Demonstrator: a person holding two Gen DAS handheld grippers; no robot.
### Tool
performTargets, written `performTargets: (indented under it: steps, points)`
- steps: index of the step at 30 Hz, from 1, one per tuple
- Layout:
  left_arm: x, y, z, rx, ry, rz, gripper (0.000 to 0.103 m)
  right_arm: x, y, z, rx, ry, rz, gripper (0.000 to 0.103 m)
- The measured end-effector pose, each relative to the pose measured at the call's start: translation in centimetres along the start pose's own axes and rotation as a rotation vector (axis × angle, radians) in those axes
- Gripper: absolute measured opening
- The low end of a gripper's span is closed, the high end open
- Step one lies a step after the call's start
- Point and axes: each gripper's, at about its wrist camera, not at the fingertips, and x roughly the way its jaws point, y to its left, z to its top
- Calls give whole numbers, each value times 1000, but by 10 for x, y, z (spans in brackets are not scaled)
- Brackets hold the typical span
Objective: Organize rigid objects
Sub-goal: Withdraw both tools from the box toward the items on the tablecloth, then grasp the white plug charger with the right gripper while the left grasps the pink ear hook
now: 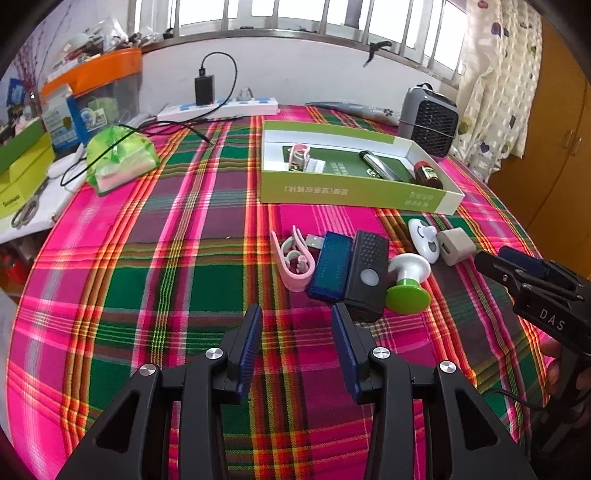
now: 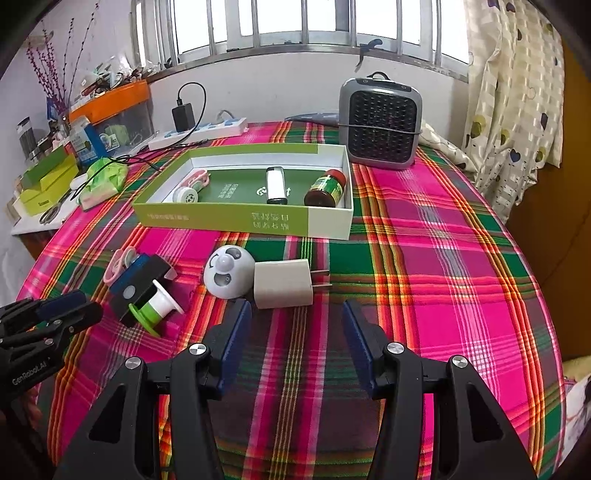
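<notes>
Light source: daylight through the barred window point(image 1: 295, 14) at 12 o'clock in both views.
Brightness: bright and even; the panes are blown out to plain white.
Colour: the plaid tablecloth point(image 2: 424, 258) reads very saturated, pink almost glowing.
Shadows: soft and short, falling toward 6 o'clock beneath the green box point(image 2: 243, 218) and the white charger point(image 2: 282, 284).
Glare: faint sheen on the metal screws of the 2 grippers only.
Distortion: strong fisheye; table edges bow, window bars curve.
Edges: dark vignette in the corners at 10 and 2 o'clock.
Focus: centre sharp; rim detail smeared, box lettering illegible.
</notes>
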Motion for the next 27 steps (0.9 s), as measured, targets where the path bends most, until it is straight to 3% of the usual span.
performTargets:
  steps: [27]
  points:
    - [15, 1, 18, -50, 24, -37, 39, 34, 3, 19, -47, 60, 15, 53]
